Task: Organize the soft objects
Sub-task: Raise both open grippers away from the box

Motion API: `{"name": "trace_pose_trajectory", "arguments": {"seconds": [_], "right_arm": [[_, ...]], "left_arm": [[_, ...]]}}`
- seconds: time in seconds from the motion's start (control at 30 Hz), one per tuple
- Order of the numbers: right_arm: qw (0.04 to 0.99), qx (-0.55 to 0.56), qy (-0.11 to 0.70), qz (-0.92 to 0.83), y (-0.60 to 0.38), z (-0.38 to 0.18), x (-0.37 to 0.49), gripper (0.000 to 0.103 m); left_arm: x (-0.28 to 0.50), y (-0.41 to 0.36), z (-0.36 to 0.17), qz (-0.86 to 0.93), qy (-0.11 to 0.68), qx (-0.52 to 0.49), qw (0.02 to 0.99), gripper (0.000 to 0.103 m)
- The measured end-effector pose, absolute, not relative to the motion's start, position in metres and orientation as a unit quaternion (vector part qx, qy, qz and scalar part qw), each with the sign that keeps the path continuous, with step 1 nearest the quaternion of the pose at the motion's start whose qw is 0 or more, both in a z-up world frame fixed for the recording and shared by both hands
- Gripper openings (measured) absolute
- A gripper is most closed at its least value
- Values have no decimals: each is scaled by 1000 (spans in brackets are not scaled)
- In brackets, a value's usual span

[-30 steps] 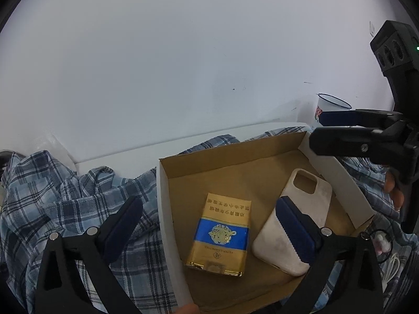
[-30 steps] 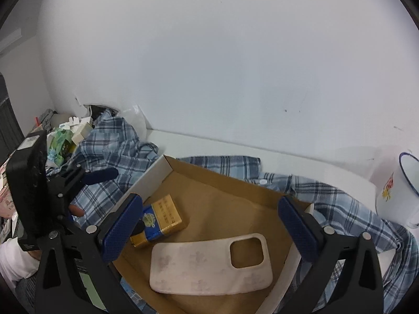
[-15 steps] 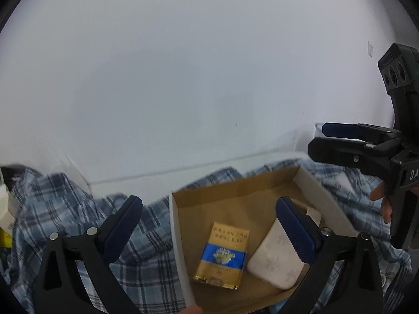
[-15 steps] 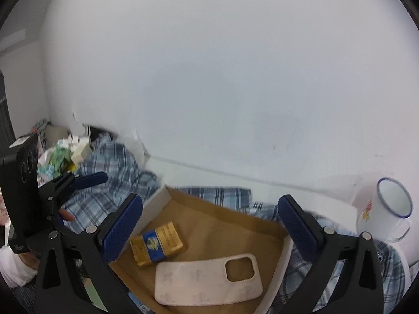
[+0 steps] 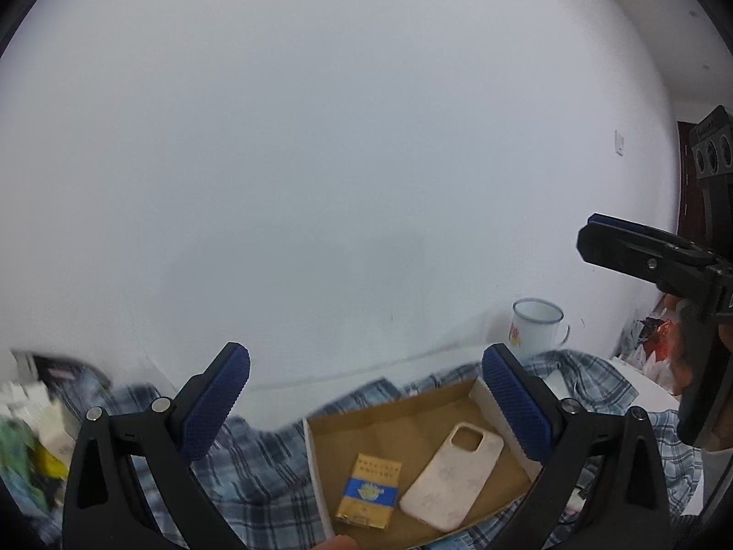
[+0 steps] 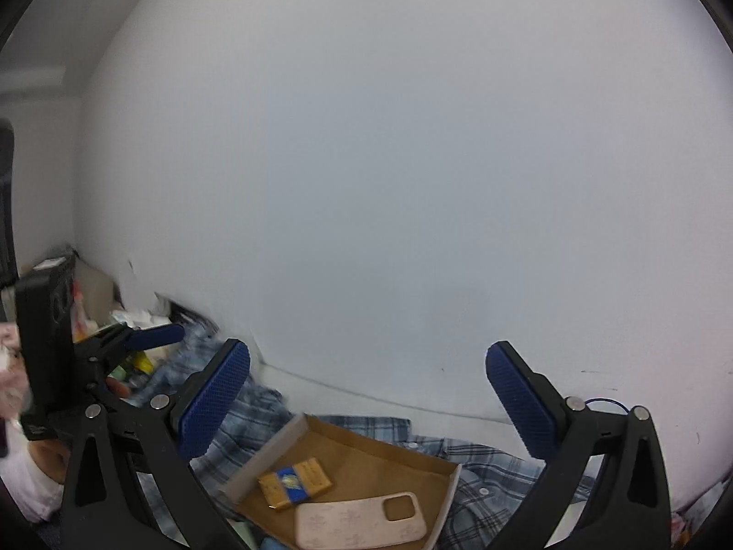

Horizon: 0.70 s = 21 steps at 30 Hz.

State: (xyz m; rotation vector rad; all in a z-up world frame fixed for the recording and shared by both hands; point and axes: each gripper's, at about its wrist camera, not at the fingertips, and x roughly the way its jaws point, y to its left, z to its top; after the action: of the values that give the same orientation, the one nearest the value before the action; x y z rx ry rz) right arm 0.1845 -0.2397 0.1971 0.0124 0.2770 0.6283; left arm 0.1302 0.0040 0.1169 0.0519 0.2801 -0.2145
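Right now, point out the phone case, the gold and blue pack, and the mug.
phone case (image 5: 451, 476), left wrist view, middle of its back.
gold and blue pack (image 5: 370, 490), left wrist view, blue band.
mug (image 5: 533, 334), left wrist view, side wall.

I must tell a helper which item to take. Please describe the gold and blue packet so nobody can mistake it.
Find the shallow cardboard tray lying on the plaid shirt. Two flat items lie inside; the packet is beside the pale phone case, nearer the tray's left wall. It alone is gold with a blue band.

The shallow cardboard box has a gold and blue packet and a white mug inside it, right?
Not quite. Beside the gold and blue packet in the shallow cardboard box lies a pale phone case, not a mug. The white enamel mug stands outside the box by the wall, as the left wrist view shows.
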Motion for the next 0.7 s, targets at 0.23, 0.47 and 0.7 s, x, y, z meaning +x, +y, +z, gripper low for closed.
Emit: {"name": "trace_pose_trajectory", "arguments": {"seconds": [0.23, 0.47, 0.7], "right_arm": [[936, 19, 111, 333, -259, 215, 145, 103], [945, -28, 96, 311, -260, 206, 103, 103], [934, -40, 144, 325, -261, 165, 90, 103]], "left_arm": [[94, 0, 147, -130, 123, 29, 983, 103], [59, -12, 145, -136, 119, 53, 982, 103], [41, -15, 120, -125, 142, 65, 980, 103]]}}
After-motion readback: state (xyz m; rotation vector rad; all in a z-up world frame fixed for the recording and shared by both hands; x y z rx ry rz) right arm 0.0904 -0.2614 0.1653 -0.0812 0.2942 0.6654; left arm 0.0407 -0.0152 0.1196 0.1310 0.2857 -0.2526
